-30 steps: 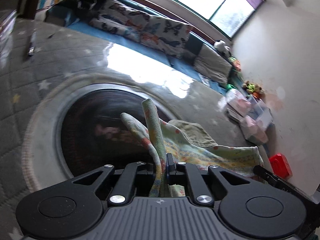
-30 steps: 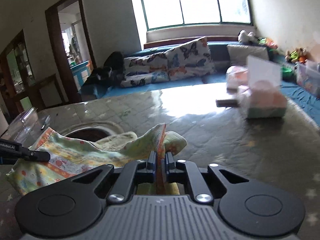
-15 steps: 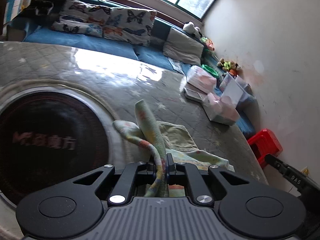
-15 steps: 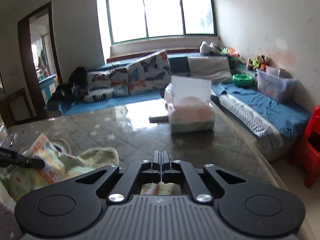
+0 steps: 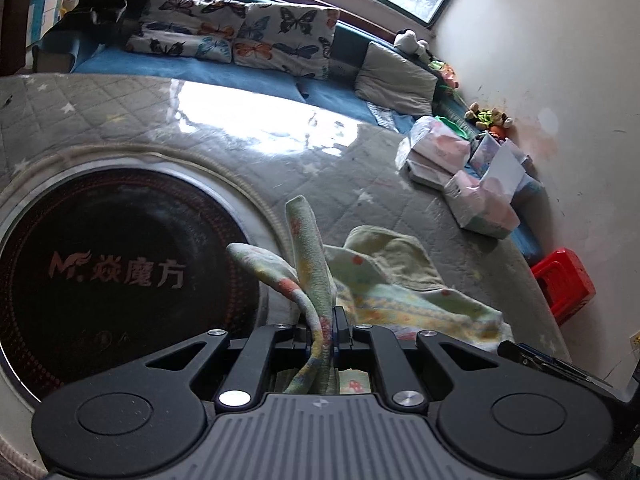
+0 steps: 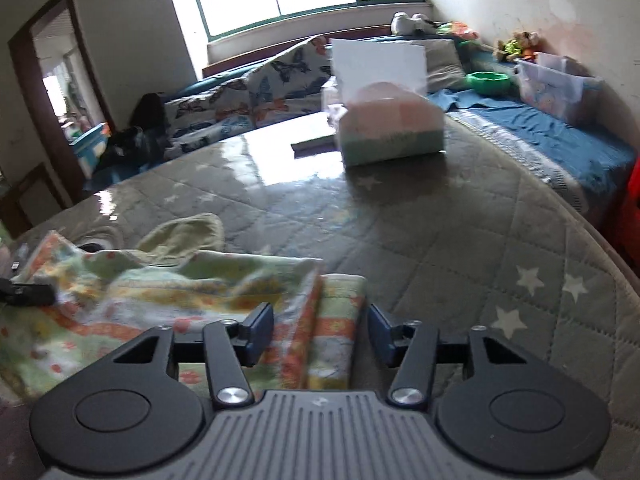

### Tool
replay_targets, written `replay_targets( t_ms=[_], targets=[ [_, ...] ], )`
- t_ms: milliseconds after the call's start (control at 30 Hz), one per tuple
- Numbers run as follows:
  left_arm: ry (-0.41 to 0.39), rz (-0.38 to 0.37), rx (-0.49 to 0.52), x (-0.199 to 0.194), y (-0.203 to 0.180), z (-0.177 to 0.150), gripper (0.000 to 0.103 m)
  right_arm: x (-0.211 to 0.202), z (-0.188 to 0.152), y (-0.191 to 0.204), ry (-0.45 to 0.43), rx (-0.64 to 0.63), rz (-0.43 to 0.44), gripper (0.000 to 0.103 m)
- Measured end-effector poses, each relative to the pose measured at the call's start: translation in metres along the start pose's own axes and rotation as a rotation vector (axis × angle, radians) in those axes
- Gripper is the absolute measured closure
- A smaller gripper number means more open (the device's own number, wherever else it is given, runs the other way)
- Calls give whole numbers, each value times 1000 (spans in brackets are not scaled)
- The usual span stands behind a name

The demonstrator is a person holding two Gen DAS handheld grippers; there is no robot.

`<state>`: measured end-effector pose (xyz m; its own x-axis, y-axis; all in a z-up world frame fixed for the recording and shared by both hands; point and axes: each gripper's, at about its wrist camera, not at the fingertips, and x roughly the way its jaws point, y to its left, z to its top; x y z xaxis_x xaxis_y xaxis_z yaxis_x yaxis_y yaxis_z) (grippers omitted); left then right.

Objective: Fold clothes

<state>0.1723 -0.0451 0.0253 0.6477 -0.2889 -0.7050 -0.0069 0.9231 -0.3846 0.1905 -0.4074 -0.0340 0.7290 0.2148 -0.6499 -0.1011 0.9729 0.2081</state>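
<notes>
left fingers [image 5: 308, 330] pinch cloth [image 5: 400, 300]; right fingers [image 6: 260, 326] just parted.

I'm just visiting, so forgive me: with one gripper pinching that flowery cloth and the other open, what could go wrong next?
The left gripper pinches only a bunched edge of the pastel floral cloth, so pulling might undo the fold.

The right gripper has just been opening; its jaws straddle the cloth's folded edge without pressing, so the released edge could spring open, or snag on withdrawal.
</notes>
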Motion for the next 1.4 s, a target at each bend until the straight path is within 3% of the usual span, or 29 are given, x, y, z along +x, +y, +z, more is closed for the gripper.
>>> replay_targets(
  t_ms=[133, 200, 267, 400, 767, 900, 1067, 1200, 1300, 1400],
  targets=[
    [9, 13, -2, 3, 3, -2, 93, 2, -3, 2, -8, 8, 32, 53],
    [12, 18, -2, 4, 3, -2, 93, 1, -5, 7, -3, -5, 69, 75],
    [12, 21, 1, 4, 1, -3, 93, 1, -7, 12, -3, -27, 73, 90],
    [7, 23, 16, 1, -6, -2, 94, -12, 2, 10, -42, -38, 83, 94],
    [-4, -89, 72, 5, -54, 8, 94, -68, 44, -5, -209, -88, 3, 95],
    [20, -109, 88, 18, -65, 5, 93, -62, 39, -22, -174, -61, -53, 95],
    [83, -36, 104, 38, -60, -8, 85, -40, 20, -41, -65, -43, -133, 92],
    [78, -9, 90, 37, -50, -6, 80, -39, 19, -40, -64, -54, -120, 89],
    [36, 0, 94, 31, -52, 0, 80, -36, 25, -28, -69, -66, -60, 75],
    [-8, 3, 96, 27, -58, 6, 80, -24, 24, -12, -49, -89, -10, 73]
  ],
)
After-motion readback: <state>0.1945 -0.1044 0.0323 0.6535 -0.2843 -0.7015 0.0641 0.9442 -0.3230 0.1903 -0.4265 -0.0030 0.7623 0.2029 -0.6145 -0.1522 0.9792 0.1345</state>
